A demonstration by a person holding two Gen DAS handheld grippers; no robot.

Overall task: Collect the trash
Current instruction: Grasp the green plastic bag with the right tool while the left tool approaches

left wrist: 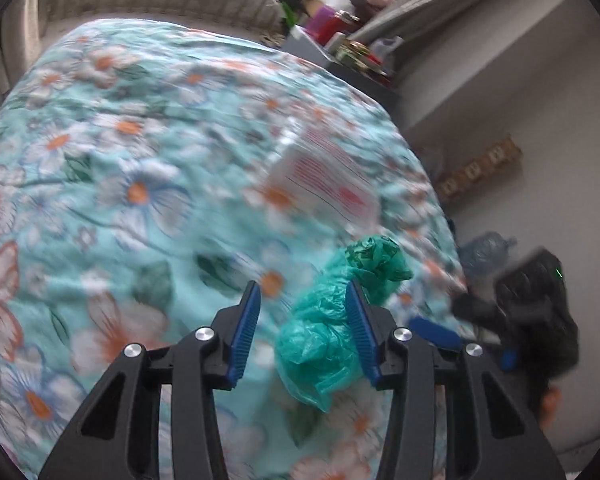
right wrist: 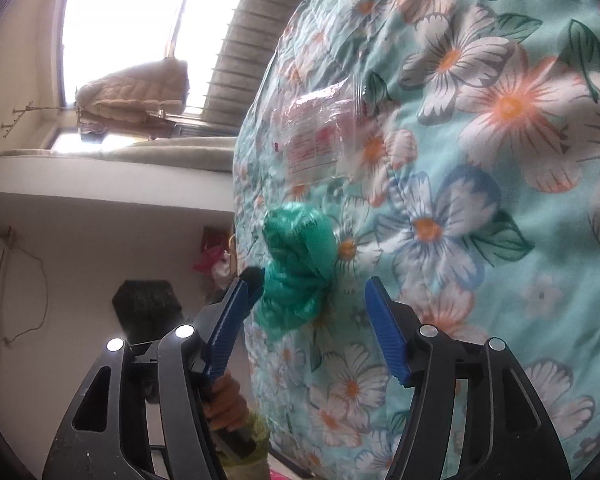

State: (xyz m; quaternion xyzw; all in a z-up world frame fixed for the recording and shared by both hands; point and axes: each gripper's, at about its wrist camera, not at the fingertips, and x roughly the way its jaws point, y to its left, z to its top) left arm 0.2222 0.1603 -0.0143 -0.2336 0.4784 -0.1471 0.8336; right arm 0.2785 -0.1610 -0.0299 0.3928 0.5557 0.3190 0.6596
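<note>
A crumpled green plastic bag (left wrist: 332,332) lies on the floral bedspread (left wrist: 120,160) near the bed's right edge. My left gripper (left wrist: 302,328) is open, and the bag lies between its blue pads, against the right one. A clear plastic wrapper with red print (left wrist: 324,176) lies further up the bed. In the right wrist view the green bag (right wrist: 296,272) sits just ahead of my open right gripper (right wrist: 306,320), near its left pad. The clear wrapper (right wrist: 320,136) lies beyond it. The right gripper's body (left wrist: 532,312) shows at the right of the left wrist view.
A cluttered dark bedside table (left wrist: 340,44) stands past the bed's far corner. A wall with a wooden rack (left wrist: 480,172) and a blue bottle (left wrist: 484,252) lie to the right of the bed. A window and a folded quilt (right wrist: 136,88) show in the right wrist view.
</note>
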